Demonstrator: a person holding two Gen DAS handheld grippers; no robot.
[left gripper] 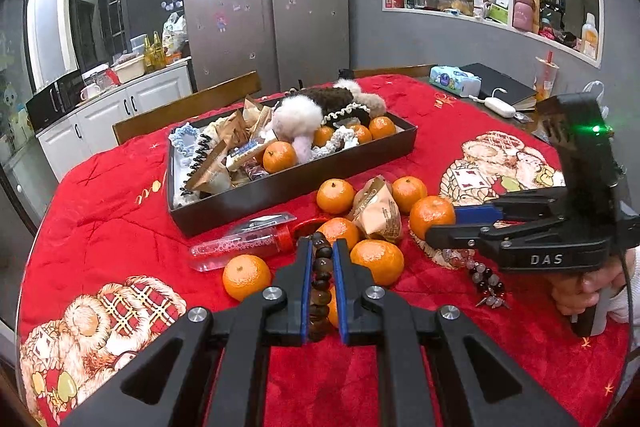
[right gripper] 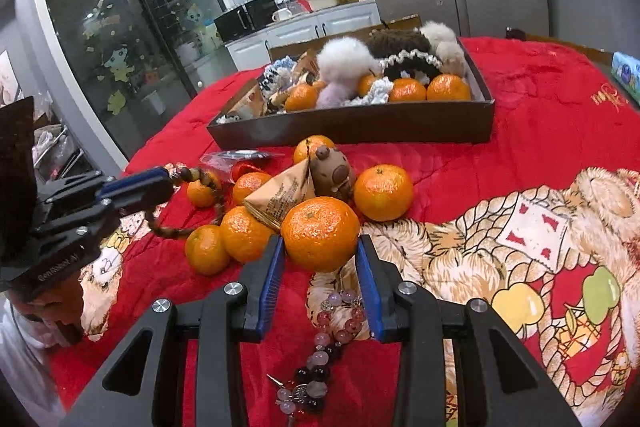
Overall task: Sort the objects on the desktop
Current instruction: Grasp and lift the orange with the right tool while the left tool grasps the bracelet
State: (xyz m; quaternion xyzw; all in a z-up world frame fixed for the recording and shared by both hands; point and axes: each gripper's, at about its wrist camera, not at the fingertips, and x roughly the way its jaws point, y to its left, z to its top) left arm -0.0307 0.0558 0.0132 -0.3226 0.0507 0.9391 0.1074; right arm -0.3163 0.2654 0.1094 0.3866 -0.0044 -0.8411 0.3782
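My left gripper (left gripper: 322, 247) is shut on a brown wooden bead bracelet (left gripper: 321, 277) and holds it above the red cloth; the bracelet hangs from it in the right wrist view (right gripper: 218, 197). My right gripper (right gripper: 320, 245) is open with its jaws on either side of an orange mandarin (right gripper: 320, 233), also seen in the left wrist view (left gripper: 432, 217). A pink and dark bead bracelet (right gripper: 332, 323) lies under the right gripper. Several loose mandarins (left gripper: 376, 261) lie around a paper snack packet (left gripper: 378, 213). A dark tray (left gripper: 304, 183) holds mandarins, plush toys and packets.
A clear tube with a red cap (left gripper: 244, 245) lies by the tray. A brown capybara toy (right gripper: 334, 169) stands among the mandarins. A tissue pack (left gripper: 454, 79), a black notebook (left gripper: 500, 87) and a white charger (left gripper: 498, 107) lie at the far right. A chair (left gripper: 188, 111) stands behind.
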